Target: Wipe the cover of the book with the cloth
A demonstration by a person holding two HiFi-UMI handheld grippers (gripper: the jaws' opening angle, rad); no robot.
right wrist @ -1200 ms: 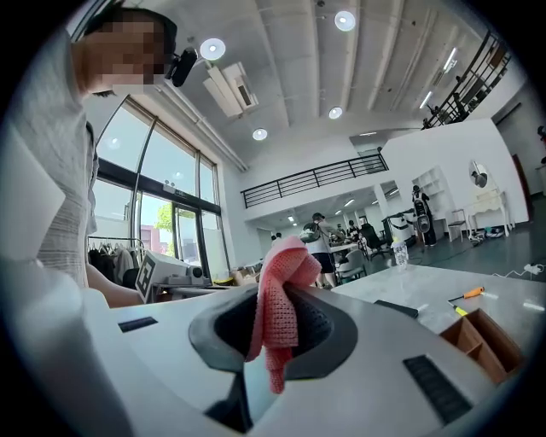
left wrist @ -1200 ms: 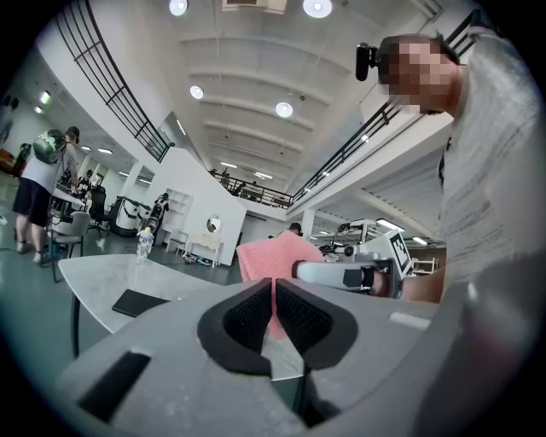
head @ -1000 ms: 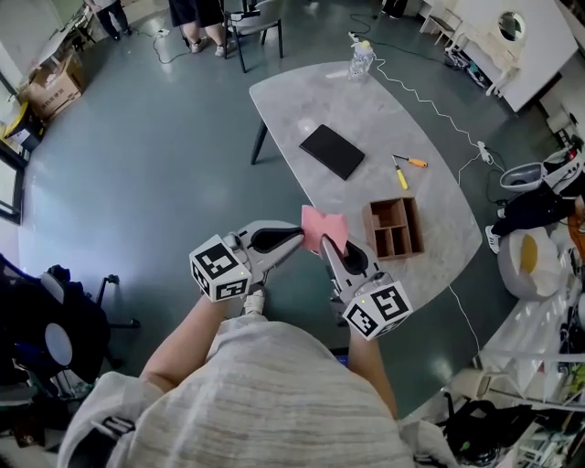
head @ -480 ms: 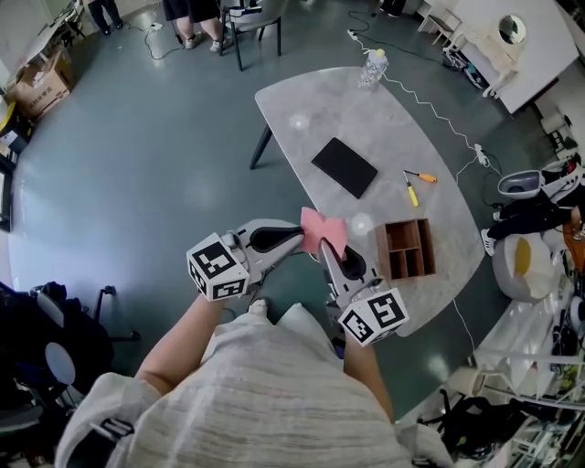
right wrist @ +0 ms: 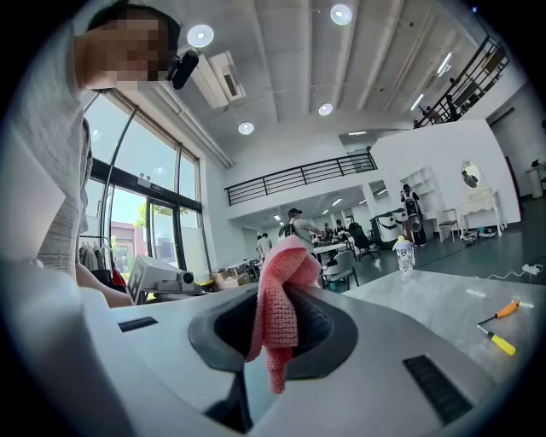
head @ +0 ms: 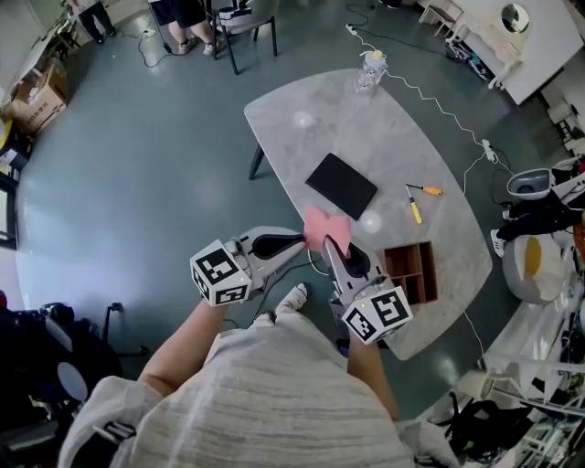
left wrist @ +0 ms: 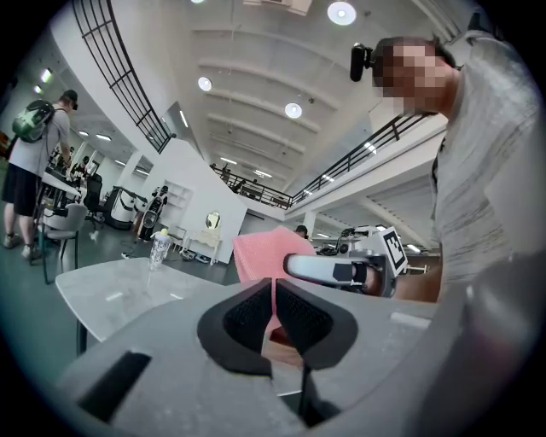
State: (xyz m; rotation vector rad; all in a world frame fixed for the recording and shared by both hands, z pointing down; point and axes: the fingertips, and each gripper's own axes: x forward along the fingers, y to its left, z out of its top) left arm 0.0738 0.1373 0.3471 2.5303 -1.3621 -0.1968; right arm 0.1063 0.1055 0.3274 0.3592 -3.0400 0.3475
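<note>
Book (head: 341,186) lies flat in the mid of the surface (head: 366,128). Bottle (head: 367,69) stands at the far end, well behind it. 2 screwdrivers (head: 416,208) lie R of the book, near the R edge. Box (head: 410,272) w/ slots sits at the near end, in front of them. L gripper (head: 297,242) & R gripper (head: 331,242) are side by side, L of the box, cloth (head: 326,228) held btw. their tips. Chair (head: 242,18) stands on the floor (head: 137,164) behind the surface.

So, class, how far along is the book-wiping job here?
Done: the pink knitted cloth is pinched in the right gripper and the left gripper. In hand: it is held up, short of the flat black book. Left: reaching it on the grey table and wiping its cover.
</note>
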